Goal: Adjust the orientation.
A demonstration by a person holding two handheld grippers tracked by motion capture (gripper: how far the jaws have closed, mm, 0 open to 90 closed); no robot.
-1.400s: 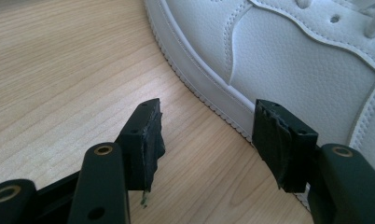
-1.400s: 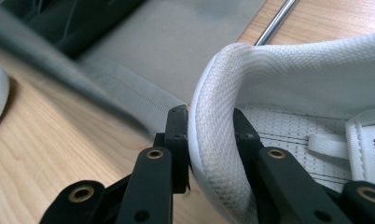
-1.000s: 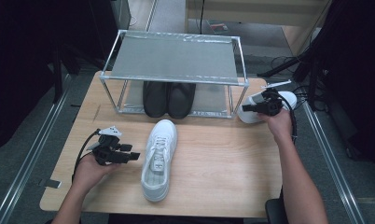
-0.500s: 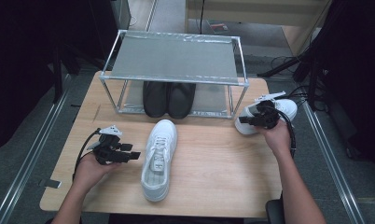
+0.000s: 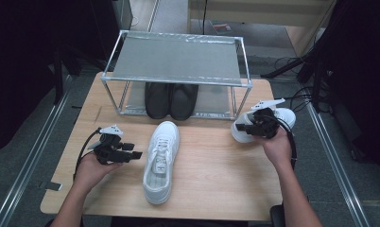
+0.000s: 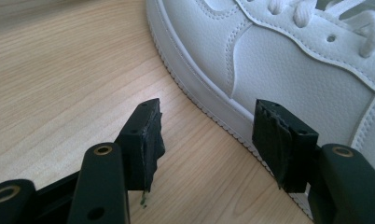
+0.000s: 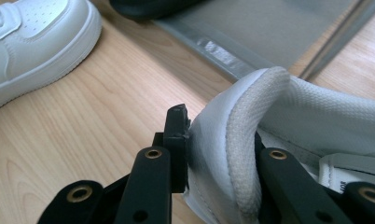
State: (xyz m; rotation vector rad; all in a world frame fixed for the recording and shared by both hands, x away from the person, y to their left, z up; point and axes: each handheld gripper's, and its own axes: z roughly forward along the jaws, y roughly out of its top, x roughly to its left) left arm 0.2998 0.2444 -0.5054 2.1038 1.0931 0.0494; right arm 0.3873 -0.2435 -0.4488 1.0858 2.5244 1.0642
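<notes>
Right gripper [image 5: 243,126] has the second white shoe [image 5: 282,118] clamped by its heel collar at the worktop's [image 5: 216,179] right edge, jaws just easing wider. Left gripper [image 5: 133,150] gapes empty just beside the middle shoe [image 5: 160,161].

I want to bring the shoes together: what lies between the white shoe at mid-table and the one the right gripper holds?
Bare wooden table, as the high view shows.
</notes>
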